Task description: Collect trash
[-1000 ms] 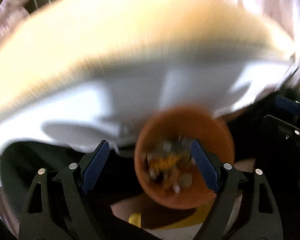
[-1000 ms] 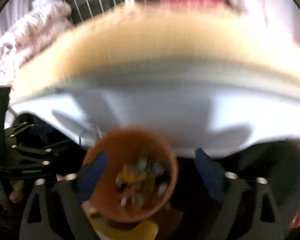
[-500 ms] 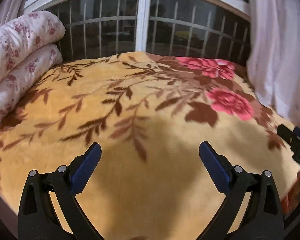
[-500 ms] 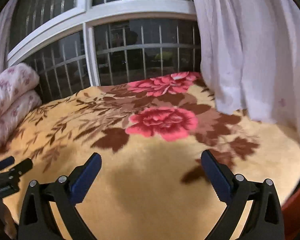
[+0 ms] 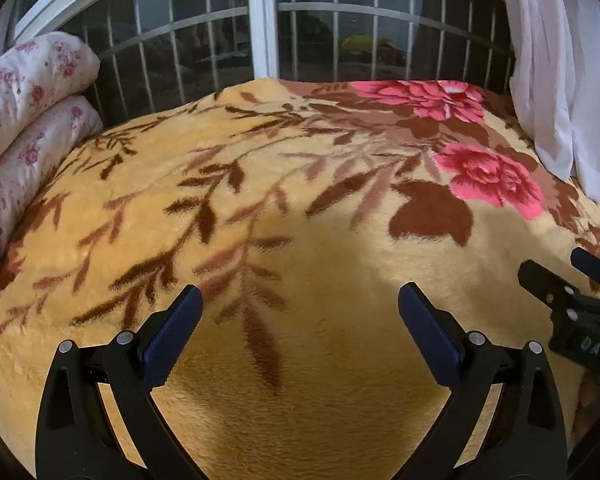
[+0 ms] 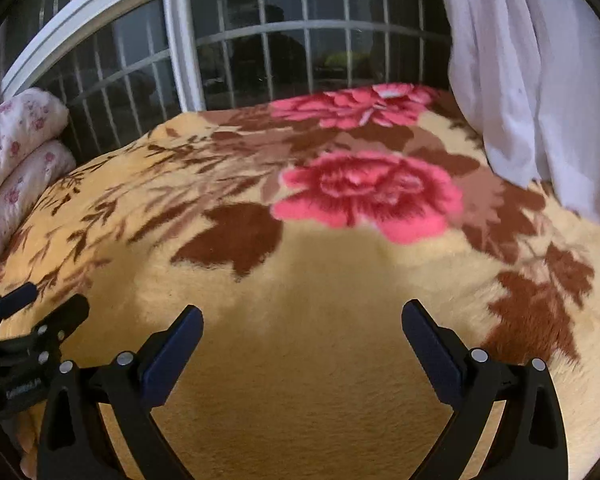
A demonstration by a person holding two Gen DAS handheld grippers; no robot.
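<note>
While both wrists look down over the bed, the left gripper (image 5: 300, 304) and right gripper (image 6: 302, 324) gape wide, nothing between their pads; no trash shows on the floral blanket (image 5: 340, 280), with rolled quilts (image 5: 24, 112) and barred window (image 5: 312, 40) beyond

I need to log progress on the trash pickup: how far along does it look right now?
Done: the yellow floral blanket shows no litter in either wrist view.
In hand: nothing. The left gripper and the right gripper both stand open and empty above the blanket.
Left: cannot be judged from here. Only the bed, the rolled floral quilt, the barred window and the white curtain are in view.
</note>
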